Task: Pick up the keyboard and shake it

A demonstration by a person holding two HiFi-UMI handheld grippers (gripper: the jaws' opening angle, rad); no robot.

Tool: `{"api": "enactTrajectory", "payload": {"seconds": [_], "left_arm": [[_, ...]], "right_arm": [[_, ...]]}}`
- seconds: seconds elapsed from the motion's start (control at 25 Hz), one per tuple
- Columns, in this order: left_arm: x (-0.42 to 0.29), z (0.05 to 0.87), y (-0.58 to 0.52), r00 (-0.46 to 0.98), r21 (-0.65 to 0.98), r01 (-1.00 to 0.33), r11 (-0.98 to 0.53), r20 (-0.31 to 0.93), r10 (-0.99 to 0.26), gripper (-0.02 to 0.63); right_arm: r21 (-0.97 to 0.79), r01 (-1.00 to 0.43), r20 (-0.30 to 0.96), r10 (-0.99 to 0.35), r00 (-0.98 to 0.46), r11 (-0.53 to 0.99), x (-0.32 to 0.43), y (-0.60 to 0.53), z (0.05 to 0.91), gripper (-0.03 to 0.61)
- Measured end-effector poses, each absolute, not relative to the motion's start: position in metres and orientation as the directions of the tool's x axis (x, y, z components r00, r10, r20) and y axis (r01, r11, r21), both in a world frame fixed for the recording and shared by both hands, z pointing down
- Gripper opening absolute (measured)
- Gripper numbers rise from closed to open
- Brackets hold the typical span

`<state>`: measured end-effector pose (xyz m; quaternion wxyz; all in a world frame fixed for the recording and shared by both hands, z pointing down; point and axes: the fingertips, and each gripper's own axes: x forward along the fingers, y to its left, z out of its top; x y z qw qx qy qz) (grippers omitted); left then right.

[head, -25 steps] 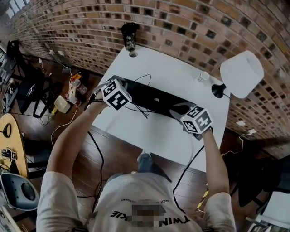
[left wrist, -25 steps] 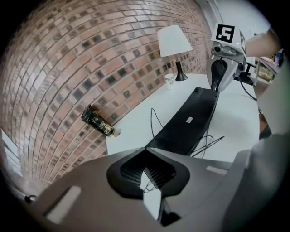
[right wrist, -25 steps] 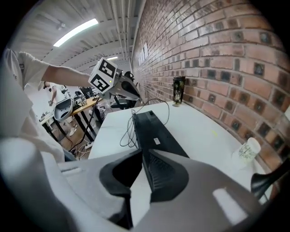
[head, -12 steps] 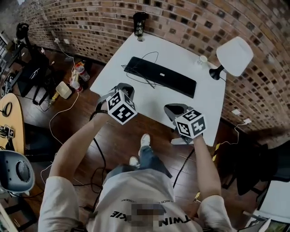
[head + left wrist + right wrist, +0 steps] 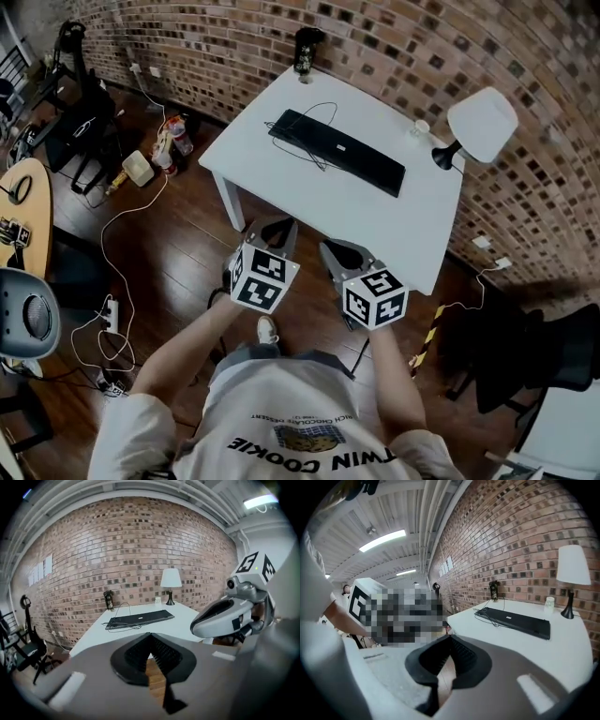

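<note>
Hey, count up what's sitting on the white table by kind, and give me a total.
On the white table:
keyboard, black, with its cable: 1
lamp, white shade: 1
small white cup: 1
dark bottle: 1
Total: 4

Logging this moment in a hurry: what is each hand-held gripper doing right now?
Left hand-held gripper: closed, holding nothing.
Right hand-held gripper: closed, holding nothing.
</note>
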<state>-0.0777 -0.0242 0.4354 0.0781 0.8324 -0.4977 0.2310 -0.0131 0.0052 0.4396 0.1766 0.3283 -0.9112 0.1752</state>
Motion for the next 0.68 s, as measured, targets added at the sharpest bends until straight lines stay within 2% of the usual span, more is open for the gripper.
{"api": "enactTrajectory", "payload": {"seconds": [0.32, 0.68], "left_arm": [[-0.022, 0.414, 0.050, 0.373, -0.017, -0.912, -0.409, 0.375, -0.849, 0.006], [0.040, 0.410, 0.117, 0.359, 0.002, -0.924, -0.383, 0.357, -0.862, 0.006]], "right_arm": [[-0.239, -0.721, 0.332, -0.643, -0.691, 0.651, 0.022, 0.058, 0.422, 0.002], [-0.266, -0.727, 0.302, -0.661, -0.687, 0.634, 0.078, 0.115, 0.417, 0.002]]}}
